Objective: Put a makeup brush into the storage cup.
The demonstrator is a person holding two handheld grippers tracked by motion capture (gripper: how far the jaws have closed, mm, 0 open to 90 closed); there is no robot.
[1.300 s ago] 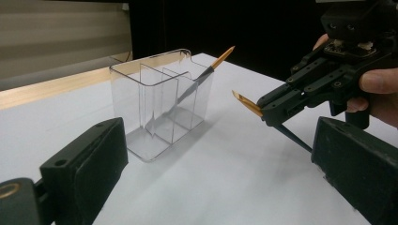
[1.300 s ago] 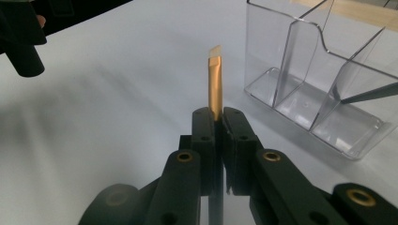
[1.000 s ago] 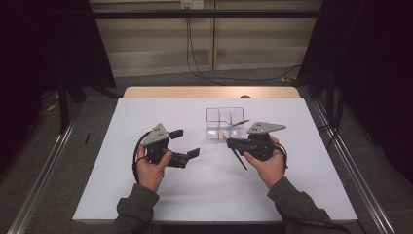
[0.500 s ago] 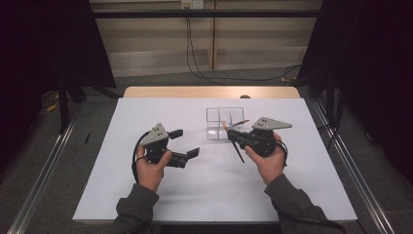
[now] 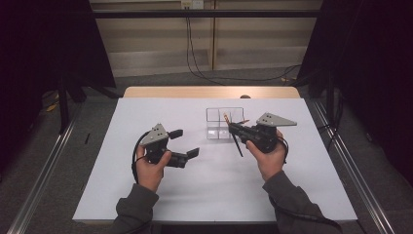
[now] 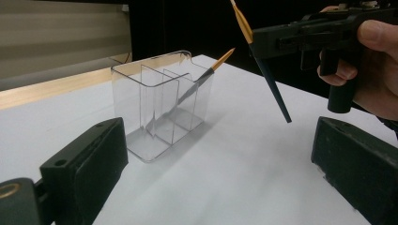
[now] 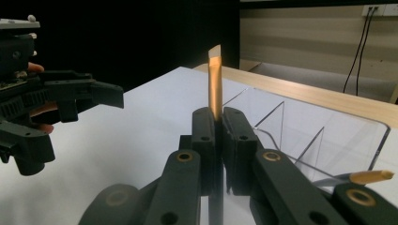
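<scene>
A clear plastic organiser [image 5: 217,127] with dividers stands on the white table, beyond and between the two grippers. One brush [image 6: 202,76] with a gold ferrule leans inside it. My right gripper [image 5: 232,128] is shut on a second brush [image 5: 237,145], dark-handled with a gold ferrule, held steeply tilted just right of the organiser's front. In the right gripper view the brush [image 7: 215,82] rises from between the shut jaws of the right gripper [image 7: 218,125], with the organiser [image 7: 328,133] behind. My left gripper [image 5: 185,142] is open and holds nothing, left of the organiser [image 6: 159,105].
The white table [image 5: 195,195] has a wooden strip [image 5: 209,92] along its far edge. Metal rails run on the floor on both sides. Cables hang down the back wall. The right gripper [image 6: 319,35] and the held brush [image 6: 270,82] hang in front of the left gripper's camera.
The right gripper has lifted the brush and carried it slightly away from me, up beside the organiser. The left gripper has stayed where it was, open.
</scene>
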